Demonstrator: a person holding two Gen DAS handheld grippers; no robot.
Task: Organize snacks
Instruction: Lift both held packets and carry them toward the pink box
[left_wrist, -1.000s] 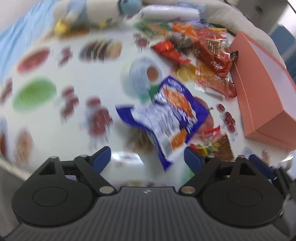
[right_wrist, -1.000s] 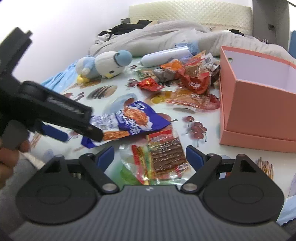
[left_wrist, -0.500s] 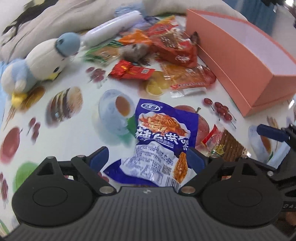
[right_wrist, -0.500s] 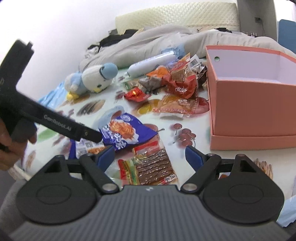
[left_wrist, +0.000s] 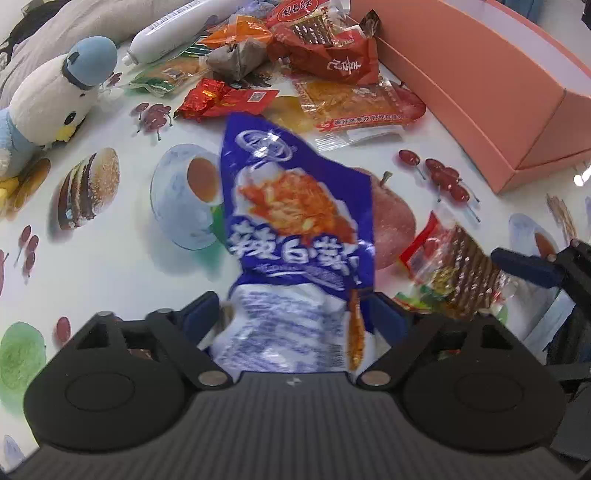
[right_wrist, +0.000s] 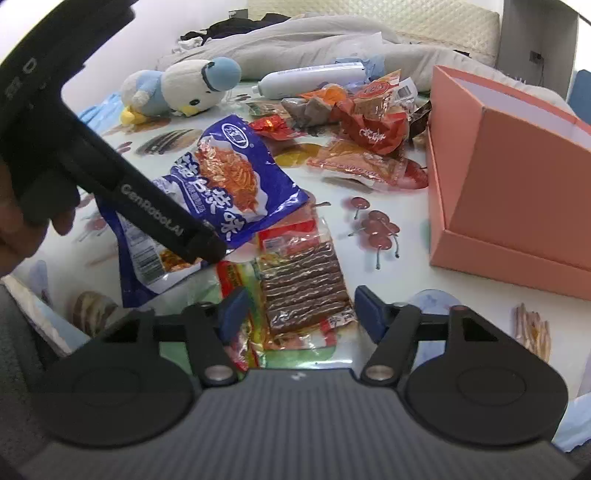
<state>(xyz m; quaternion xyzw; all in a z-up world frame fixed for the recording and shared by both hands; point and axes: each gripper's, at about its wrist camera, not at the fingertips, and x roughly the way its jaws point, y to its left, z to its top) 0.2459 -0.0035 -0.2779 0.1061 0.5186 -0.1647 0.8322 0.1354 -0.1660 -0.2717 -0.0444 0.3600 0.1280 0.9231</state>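
Observation:
A blue snack bag (left_wrist: 295, 221) lies on the printed tablecloth (left_wrist: 110, 266), its lower end between the fingers of my left gripper (left_wrist: 293, 314). The jaws are closing and the pads touch its sides; the bag buckles upward. In the right wrist view one left finger (right_wrist: 199, 240) crosses the blue snack bag (right_wrist: 236, 177). My right gripper (right_wrist: 301, 312) is closing around a clear packet of brown strips (right_wrist: 303, 280). Its left pad overlaps the packet's edge, and no squeeze shows. The packet of brown strips (left_wrist: 458, 273) lies beside a right finger (left_wrist: 521, 264).
An open pink box (right_wrist: 517, 166) stands at the right, also in the left wrist view as the pink box (left_wrist: 480, 74). A pile of red and orange snack packs (right_wrist: 369, 122) lies beyond. A plush bird (right_wrist: 184, 88), a white tube (right_wrist: 310, 79) and a grey blanket sit at the back. A hand (right_wrist: 22, 229) holds the left gripper.
The left gripper swung round and came down over the blue bag, and its jaws narrowed onto it. The right gripper sank toward the brown-strip packet and its jaws drew closer.

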